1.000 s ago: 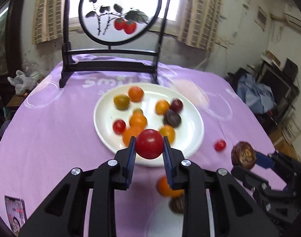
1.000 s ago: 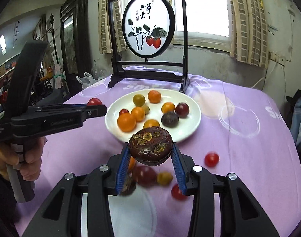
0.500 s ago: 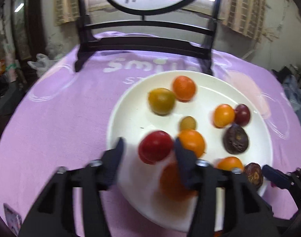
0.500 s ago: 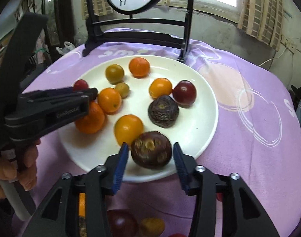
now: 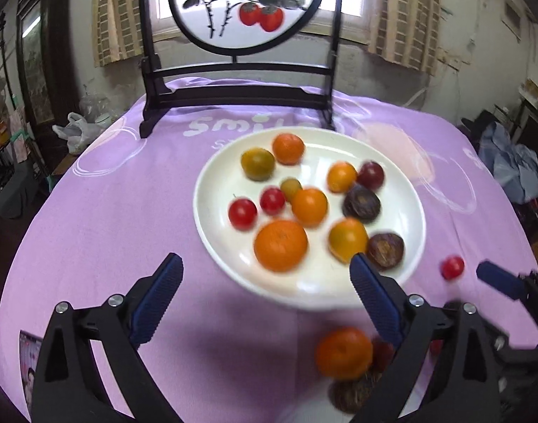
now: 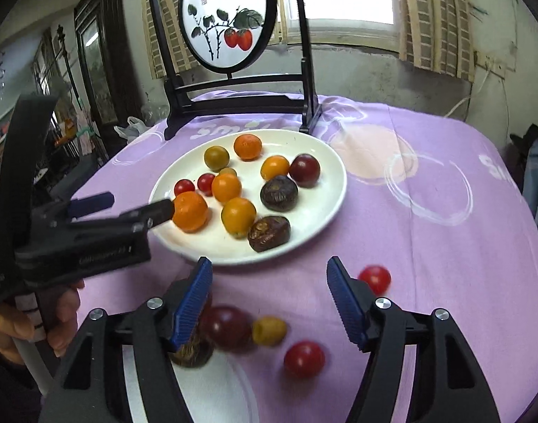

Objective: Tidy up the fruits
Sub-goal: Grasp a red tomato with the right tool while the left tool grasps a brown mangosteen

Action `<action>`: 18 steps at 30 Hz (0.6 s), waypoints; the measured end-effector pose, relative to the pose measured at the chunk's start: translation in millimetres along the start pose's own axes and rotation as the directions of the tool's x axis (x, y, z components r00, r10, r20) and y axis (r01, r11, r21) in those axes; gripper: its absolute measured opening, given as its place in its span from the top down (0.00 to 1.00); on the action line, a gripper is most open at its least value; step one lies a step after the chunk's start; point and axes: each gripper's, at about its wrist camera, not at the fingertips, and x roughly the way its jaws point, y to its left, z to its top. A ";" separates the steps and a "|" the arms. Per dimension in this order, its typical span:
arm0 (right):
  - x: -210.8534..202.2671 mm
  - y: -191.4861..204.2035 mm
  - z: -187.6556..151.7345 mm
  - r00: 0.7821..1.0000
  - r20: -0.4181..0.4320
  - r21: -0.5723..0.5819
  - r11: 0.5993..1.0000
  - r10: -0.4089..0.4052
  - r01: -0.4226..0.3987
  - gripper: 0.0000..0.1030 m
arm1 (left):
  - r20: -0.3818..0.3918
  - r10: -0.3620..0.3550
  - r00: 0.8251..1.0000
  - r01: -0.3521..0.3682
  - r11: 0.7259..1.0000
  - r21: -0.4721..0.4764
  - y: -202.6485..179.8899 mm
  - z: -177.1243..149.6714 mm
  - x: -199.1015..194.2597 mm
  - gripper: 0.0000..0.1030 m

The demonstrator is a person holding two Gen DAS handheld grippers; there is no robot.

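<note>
A white plate on the purple cloth holds several oranges, tomatoes and dark fruits. My left gripper hovers at the plate's near edge, its jaws opening wide with nothing between them. Two red cherry tomatoes lie on the plate's left side. My right gripper is also opening and empty, just short of the plate. The wrinkled brown passion fruit rests on the plate's near rim. Loose on the cloth are a red tomato, another red tomato, a dark plum, a small yellow fruit and an orange.
A round painted screen in a black stand stands behind the plate. A person's hand grips the left gripper's handle. A picture card lies at the near left edge of the table. Another brown fruit sits half hidden under my right gripper's left finger.
Both grippers carried their fruits over the plate, let go and pulled back. The red tomato and the brown passion fruit now lie on the plate, and both pairs of jaws are wider.
</note>
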 end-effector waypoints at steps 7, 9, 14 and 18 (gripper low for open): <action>-13.3 -20.1 -38.7 0.999 -0.030 0.046 0.998 -0.029 0.030 0.34 | -0.050 -0.043 0.998 0.047 0.996 0.079 -19.6 -52.1 -18.1 0.08; -14.3 -23.8 -50.4 0.998 -0.044 0.041 0.998 -0.049 0.051 0.34 | -0.058 -0.051 0.997 0.056 0.995 0.082 -19.8 -61.7 -19.4 0.08; -14.9 -25.0 -74.2 0.994 -0.099 0.008 0.999 -0.040 0.040 0.34 | -0.084 -0.078 0.993 0.083 0.995 0.057 -12.4 -76.9 -16.4 0.08; -14.5 -18.0 -85.3 0.992 -0.115 -0.029 0.998 -0.055 0.052 0.34 | -0.082 -0.119 0.989 0.122 0.992 0.033 -2.9 -77.0 -15.0 0.08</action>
